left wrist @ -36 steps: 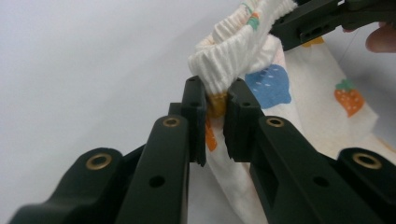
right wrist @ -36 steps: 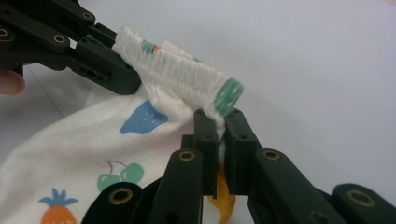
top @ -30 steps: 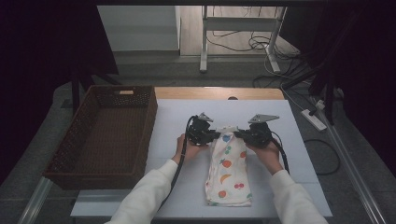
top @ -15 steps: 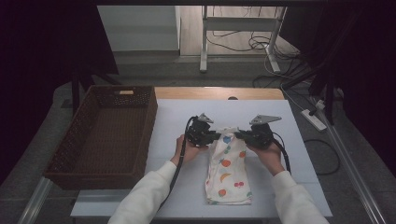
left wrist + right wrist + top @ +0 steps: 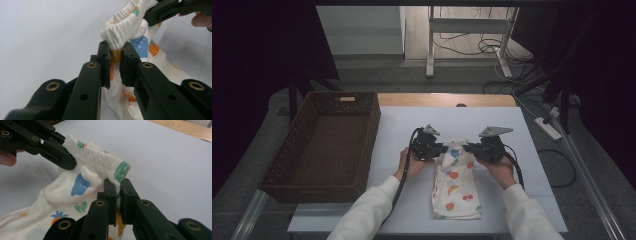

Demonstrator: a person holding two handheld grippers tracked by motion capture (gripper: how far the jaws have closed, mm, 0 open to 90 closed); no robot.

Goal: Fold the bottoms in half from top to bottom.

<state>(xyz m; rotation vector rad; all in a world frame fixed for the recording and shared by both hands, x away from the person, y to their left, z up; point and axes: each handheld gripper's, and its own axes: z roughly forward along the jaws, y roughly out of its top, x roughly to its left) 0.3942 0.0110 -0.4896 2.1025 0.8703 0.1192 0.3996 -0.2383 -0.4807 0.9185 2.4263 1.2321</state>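
The fruit-print baby trousers [image 5: 455, 185] lie on the white surface [image 5: 402, 130] right of the wicker basket [image 5: 324, 145], waistband lifted. The left gripper [image 5: 115, 50] and right gripper [image 5: 117, 182] each have their jaws closed on the ribbed elastic waistband [image 5: 97, 157], one at each end. Light, limp cotton like this will likely sag and fold; the thick waistband looks the surest hold.

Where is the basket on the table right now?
In the high view the basket sits at the table's left side, left of the left gripper and the fruit-print garment, touching neither.
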